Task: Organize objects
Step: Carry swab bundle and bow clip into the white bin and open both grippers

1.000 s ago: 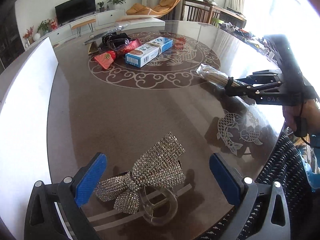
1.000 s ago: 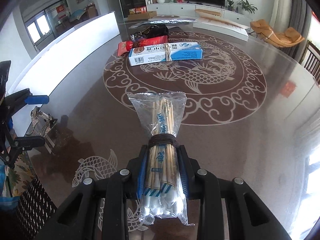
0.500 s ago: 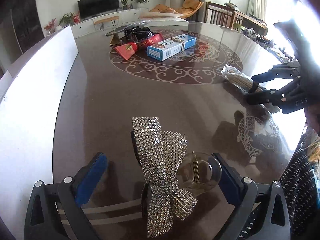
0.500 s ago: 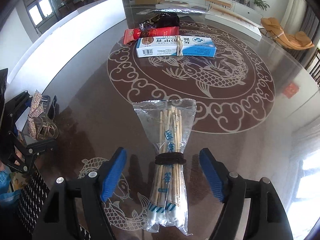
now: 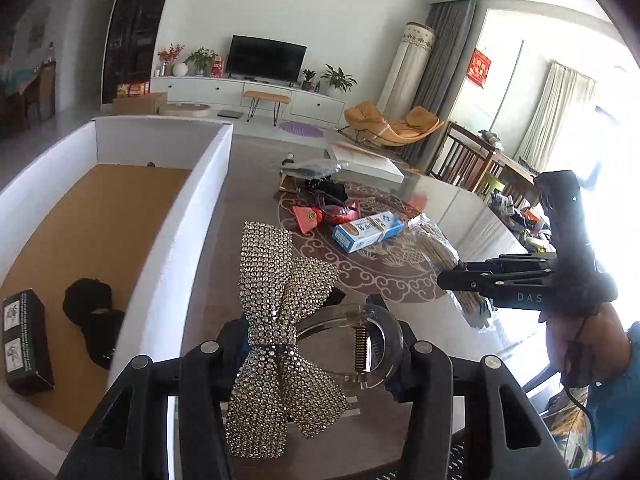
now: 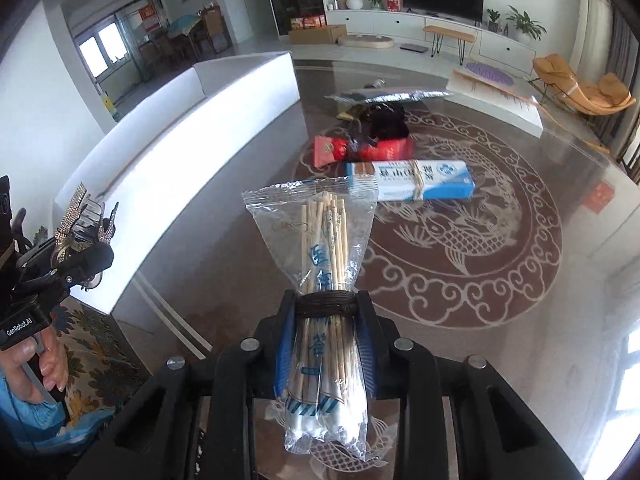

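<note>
A rhinestone bow (image 5: 276,304) on a clear hair clip (image 5: 360,344) sits between the jaws of my left gripper (image 5: 316,344). The jaws are closing and their pads press on the clip, which hangs above the table beside the white box (image 5: 172,240). My right gripper (image 6: 326,304) is shut on a plastic packet of wooden chopsticks (image 6: 320,240) at its dark band, lifted off the glossy table (image 6: 500,320). From the right wrist view the left gripper (image 6: 80,256) and its bow (image 6: 74,204) show at the far left. The right gripper (image 5: 452,276) appears at the right of the left wrist view.
The white box has a brown floor holding a black carton (image 5: 26,344) and a black item (image 5: 94,320). On the table's patterned centre lie a blue-and-white box (image 6: 412,180), a red packet (image 6: 328,150), a dark bundle (image 6: 384,120) and a foil bag (image 6: 388,97).
Both grippers rose. The left one closed on the bow clip and lifted it, swinging toward the white box. The right one opened, then shut again on the chopstick packet and raised it.
</note>
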